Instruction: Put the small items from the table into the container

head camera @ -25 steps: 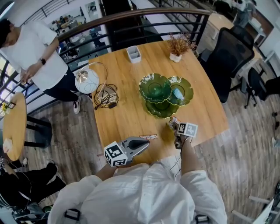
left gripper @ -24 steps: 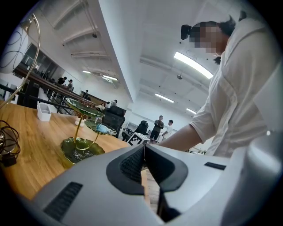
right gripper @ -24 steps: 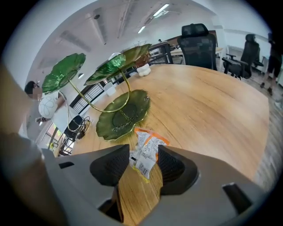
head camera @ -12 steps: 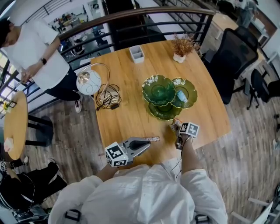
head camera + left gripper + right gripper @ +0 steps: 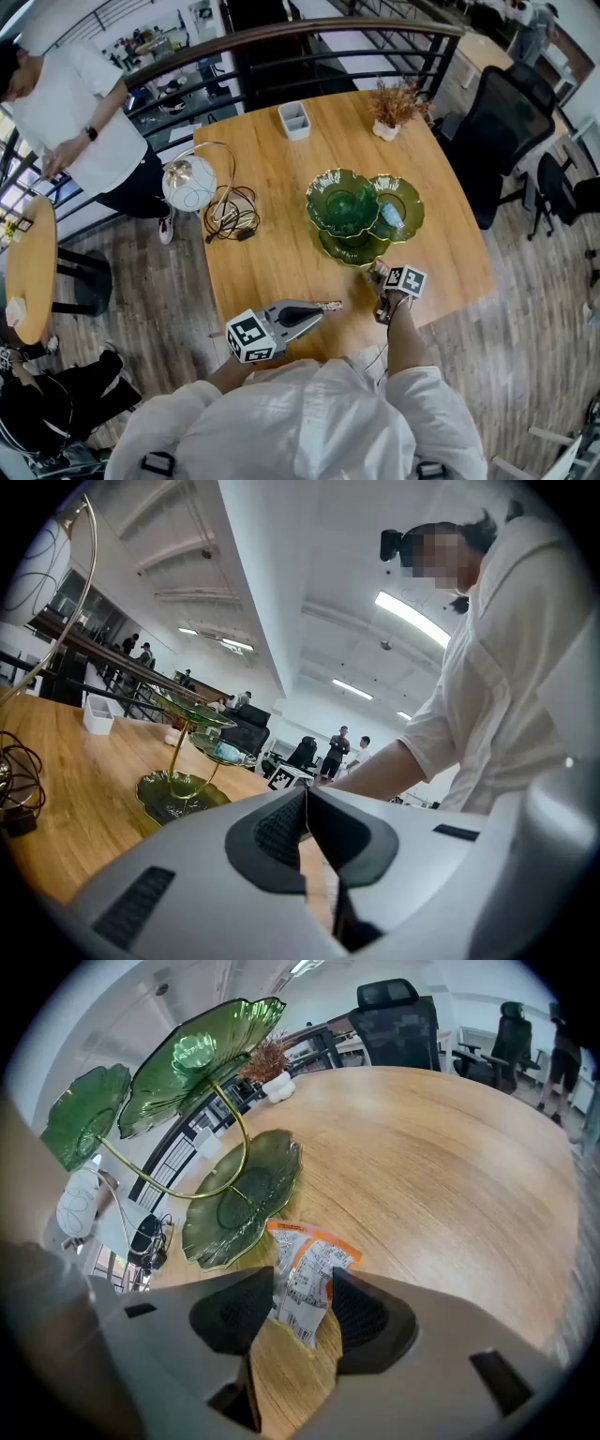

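Your right claw point(image 5: 302, 1288) is wide open and tilted down over the packet point(image 5: 314, 1255), which lies on the table point(image 5: 450, 1166) just near of the green dish point(image 5: 239, 1199); the pads flank it without pressing. Sink until both pads meet the wood, centre the packet, then close slowly; a thin wrapper probably slips from a high pinch. Your left claw point(image 5: 306, 803) is shut with nothing in it, at the near left; another small item point(image 5: 328, 305) lies off its tip.

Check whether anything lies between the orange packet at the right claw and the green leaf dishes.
Nothing visible does. The orange packet sits between the parted jaws of the right claw, just beside the lowest green dish, with only bare table between them.
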Demonstrator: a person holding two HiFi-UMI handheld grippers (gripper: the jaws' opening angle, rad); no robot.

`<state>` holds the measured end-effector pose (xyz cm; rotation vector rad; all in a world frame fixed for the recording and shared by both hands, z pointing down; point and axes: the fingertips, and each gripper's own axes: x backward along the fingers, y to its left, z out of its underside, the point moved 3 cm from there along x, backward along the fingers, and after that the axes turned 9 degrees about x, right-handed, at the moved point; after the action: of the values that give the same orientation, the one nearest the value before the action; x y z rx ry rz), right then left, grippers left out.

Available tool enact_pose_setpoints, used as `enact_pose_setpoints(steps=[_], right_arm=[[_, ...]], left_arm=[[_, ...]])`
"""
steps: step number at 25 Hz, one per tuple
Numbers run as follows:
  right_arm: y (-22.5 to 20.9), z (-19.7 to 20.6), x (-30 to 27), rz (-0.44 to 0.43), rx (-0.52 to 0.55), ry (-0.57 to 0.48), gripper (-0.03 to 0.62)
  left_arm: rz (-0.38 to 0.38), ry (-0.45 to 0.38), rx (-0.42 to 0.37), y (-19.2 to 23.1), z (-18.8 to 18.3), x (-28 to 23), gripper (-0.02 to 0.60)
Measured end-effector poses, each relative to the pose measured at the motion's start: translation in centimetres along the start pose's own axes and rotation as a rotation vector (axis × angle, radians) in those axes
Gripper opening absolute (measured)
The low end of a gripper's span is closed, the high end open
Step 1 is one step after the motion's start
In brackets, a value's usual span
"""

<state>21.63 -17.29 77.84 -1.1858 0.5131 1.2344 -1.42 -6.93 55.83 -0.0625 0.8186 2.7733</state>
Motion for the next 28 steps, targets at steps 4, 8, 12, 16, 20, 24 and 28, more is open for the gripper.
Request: enact_pose_setpoints(steps=[4, 8, 12, 16, 20, 24, 28], right_arm=[[0.0, 0.0, -0.1, -0.032, -0.017, 0.001, 0.192], [-0.2, 0.2, 0.2, -0.034, -0.006, -0.009, 0.125], [-0.2, 0.2, 0.8, -0.047, -0.015, -0.046, 0.067], [-0.2, 0.1, 1.5, -0.068, -0.012, -0.074, 0.066], [-0.6, 0.1, 2.3, -0.082, -0.035, -0.102, 0.066], [-1.0, -0.3, 3.3, -0.094, -0.054, -0.134, 0.065], [-1.1, -0.6, 4.2, -0.103, -0.054, -0.162, 0.066]], left_arm=[[0.003, -0.002, 0.005, 0.3, -0.3, -0.1, 0.008], [0.005, -0.003, 0.003, 0.3, -0.4, -0.2, 0.009], [0.005, -0.003, 0.002, 0.4, -0.4, -0.3, 0.008], [0.012, -0.007, -0.001, 0.3, -0.5, -0.6, 0.008], [0.021, -0.004, -0.007, -0.2, -0.4, -0.8, 0.008], [0.027, -0.001, -0.017, -0.5, -0.4, -1.0, 0.008], [0.036, 0.008, -0.026, -1.0, -0.3, -1.2, 0.008]])
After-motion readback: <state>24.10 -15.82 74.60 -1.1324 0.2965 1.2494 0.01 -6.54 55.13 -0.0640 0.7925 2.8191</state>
